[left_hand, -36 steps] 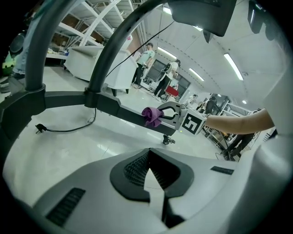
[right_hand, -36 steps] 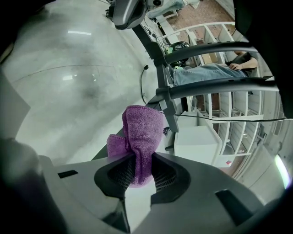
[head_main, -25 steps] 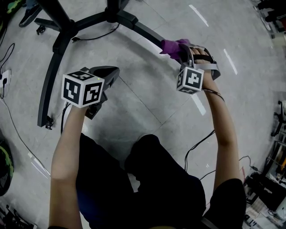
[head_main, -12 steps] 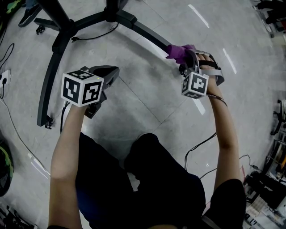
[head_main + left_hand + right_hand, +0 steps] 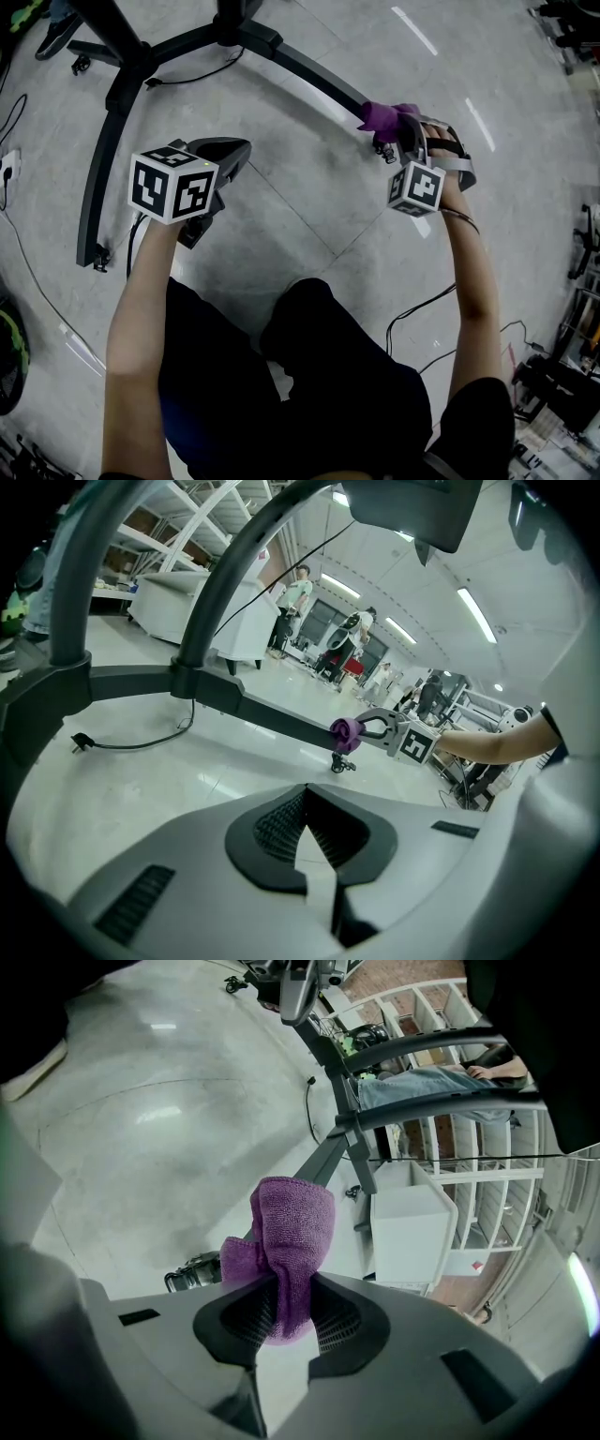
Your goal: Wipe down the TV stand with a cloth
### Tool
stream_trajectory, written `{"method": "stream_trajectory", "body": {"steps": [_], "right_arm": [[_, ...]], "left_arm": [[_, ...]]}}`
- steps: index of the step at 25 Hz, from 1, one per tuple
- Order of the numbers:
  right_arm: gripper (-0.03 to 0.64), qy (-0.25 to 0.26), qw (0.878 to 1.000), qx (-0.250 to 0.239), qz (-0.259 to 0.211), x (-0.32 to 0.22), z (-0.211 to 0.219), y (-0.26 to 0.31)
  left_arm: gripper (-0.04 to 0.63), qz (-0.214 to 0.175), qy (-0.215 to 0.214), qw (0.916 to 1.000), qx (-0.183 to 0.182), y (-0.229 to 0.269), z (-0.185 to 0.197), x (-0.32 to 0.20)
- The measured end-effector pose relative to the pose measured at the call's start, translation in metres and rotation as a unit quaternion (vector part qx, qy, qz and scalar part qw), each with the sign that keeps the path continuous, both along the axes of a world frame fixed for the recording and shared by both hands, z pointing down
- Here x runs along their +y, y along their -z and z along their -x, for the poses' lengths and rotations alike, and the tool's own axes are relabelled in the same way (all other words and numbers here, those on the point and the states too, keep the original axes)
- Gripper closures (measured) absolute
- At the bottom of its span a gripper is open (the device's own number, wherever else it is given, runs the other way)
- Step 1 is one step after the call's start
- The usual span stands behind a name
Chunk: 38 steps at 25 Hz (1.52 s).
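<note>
Outward along the leg since a second ago: right tongs (image 5: pixel 394 136) clamped on the folded purple microfibre cloth (image 5: pixel 291 1227).
Left tongs (image 5: pixel 305 832) hang closed and empty, nearer the knees. Ahead of the right tips the cloth rides the curved black metal TV-stand leg (image 5: pixel 305 70), close to its castor end. Best to keep steady downward pressure and follow the curve right off the tip.

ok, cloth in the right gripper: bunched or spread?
Bunched: the purple cloth sits wadded, folds showing, between the jaws of the right gripper.
</note>
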State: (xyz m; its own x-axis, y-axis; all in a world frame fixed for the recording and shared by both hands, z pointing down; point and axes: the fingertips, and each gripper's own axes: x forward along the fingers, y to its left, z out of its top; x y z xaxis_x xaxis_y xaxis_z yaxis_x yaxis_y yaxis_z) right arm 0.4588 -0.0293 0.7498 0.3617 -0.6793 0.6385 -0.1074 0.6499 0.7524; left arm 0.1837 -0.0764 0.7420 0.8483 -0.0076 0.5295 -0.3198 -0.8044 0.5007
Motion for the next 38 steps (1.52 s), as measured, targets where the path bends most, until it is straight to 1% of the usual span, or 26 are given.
{"method": "stream_trajectory", "body": {"steps": [9, 17, 20, 24, 26, 27, 30, 34, 38], "right_arm": [[0.514, -0.013, 1.000, -0.008, 0.006, 0.020, -0.003, 0.002], [0.512, -0.050, 0.998, -0.024, 0.004, 0.041, -0.016, 0.000], [0.512, -0.070, 0.996, -0.048, -0.011, 0.044, -0.016, 0.003], [0.512, -0.095, 0.989, -0.108, -0.024, 0.044, -0.010, 0.007], [0.512, -0.110, 0.981, -0.156, -0.034, 0.040, 0.002, 0.013], [0.512, -0.119, 0.975, -0.185, -0.040, 0.037, 0.009, 0.017], [0.512, -0.143, 0.951, -0.268, -0.058, 0.029, 0.031, 0.030], [0.512, -0.153, 0.923, -0.344, -0.081, 0.011, 0.062, 0.049], [0.512, -0.159, 0.886, -0.425, -0.097, -0.005, 0.098, 0.075]], "left_arm": [[0.588, 0.001, -0.003, 1.0000, -0.005, 0.000, 0.000, 0.003], [0.588, -0.003, -0.011, 0.9999, -0.004, 0.004, -0.007, 0.009], [0.588, -0.005, -0.010, 0.9999, -0.006, 0.007, -0.006, 0.009], [0.588, -0.012, -0.007, 0.9999, -0.004, 0.019, -0.006, 0.007], [0.588, -0.019, -0.010, 0.9997, -0.007, 0.023, -0.003, 0.007], [0.588, -0.027, -0.015, 0.9995, -0.012, 0.023, -0.001, 0.008], [0.588, -0.049, -0.020, 0.9983, -0.022, 0.031, 0.005, 0.006], [0.588, -0.063, -0.002, 0.9980, 0.000, 0.060, 0.009, -0.001], [0.588, -0.088, -0.004, 0.9960, 0.016, 0.095, 0.013, 0.003]]}}
